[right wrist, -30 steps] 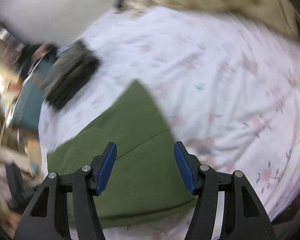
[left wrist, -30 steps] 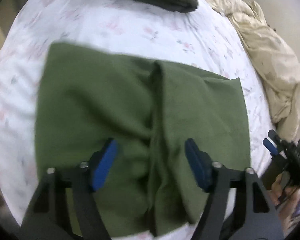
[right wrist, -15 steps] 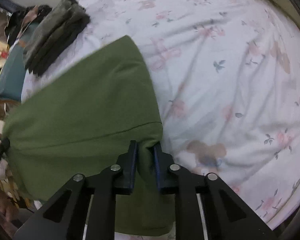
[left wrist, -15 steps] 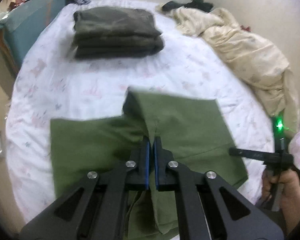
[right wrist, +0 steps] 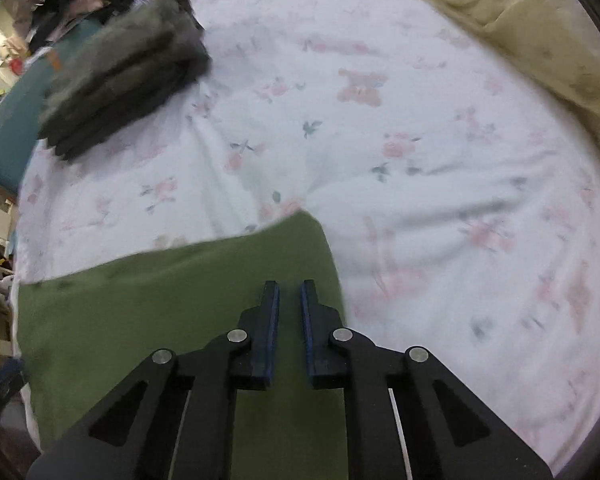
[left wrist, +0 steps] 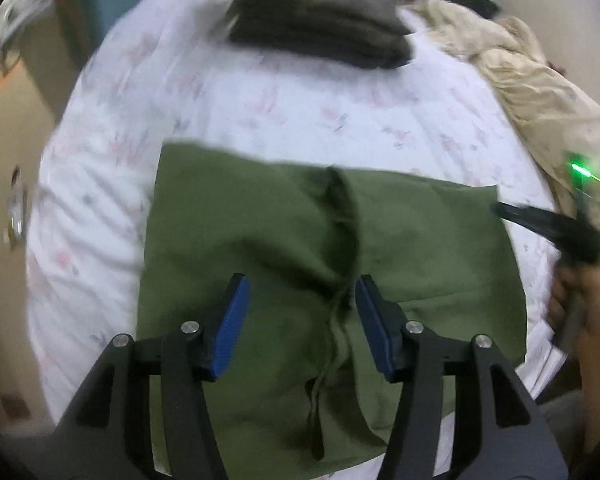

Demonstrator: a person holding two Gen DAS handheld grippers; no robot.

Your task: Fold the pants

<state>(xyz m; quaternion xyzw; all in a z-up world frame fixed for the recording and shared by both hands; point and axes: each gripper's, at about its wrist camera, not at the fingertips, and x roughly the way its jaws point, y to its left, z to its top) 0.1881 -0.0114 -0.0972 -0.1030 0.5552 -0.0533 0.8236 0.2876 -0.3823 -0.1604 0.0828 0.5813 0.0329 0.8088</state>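
Note:
Green pants [left wrist: 420, 240] lie flat on the flowered bed sheet [left wrist: 260, 108], with a dark crease running down their middle. My left gripper [left wrist: 300, 320] hovers over that crease; its jaws are opening and nothing is pinched between them. In the right wrist view the pants [right wrist: 160, 312] fill the lower left. My right gripper [right wrist: 289, 320] sits on their right edge, its jaws closing to a narrow slit filled by green cloth. The left wrist view shows the right gripper [left wrist: 540, 224] blurred at the pants' right side, with a hand [left wrist: 580, 312] behind it.
A stack of folded dark grey clothes [left wrist: 324, 28] lies at the far side of the bed. A crumpled cream blanket [left wrist: 532, 84] runs along the right. A teal cushion [right wrist: 16, 120] lies left of the stack. The bed's left edge drops to the floor [left wrist: 4, 152].
My left gripper has let go of the middle ridge of the pants and opened; the cloth has dropped flat. My right gripper has narrowed further on the pants' edge and shifted with it.

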